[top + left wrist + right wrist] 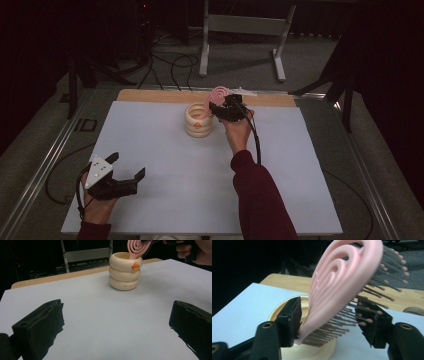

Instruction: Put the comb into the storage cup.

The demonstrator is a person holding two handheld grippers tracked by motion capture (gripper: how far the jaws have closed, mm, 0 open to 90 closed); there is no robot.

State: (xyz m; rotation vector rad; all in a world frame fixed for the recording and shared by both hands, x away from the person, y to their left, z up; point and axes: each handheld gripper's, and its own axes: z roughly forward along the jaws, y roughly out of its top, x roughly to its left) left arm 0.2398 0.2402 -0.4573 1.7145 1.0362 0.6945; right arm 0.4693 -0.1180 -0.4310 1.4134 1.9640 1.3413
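A cream cup made of stacked rings (198,120) stands at the far middle of the white mat; it bears a small orange mark (135,265). A pink hairbrush (218,93) with brown bristles is tilted above it, its lower end down inside the cup's mouth (275,313). My right gripper (220,110) is shut on the hairbrush (337,285), with one jaw on its smooth back and the other against the bristles. My left gripper (128,165) rests low at the near left of the mat, open, with nothing between its jaws (117,306). The cup (125,271) stands well ahead of it.
The white mat (165,165) covers most of the table, with a wooden strip (150,96) showing along the far edge. Beyond the table stand a grey metal frame (245,25) and loose cables (170,65) on the floor. A metal rail (45,165) runs along the left side.
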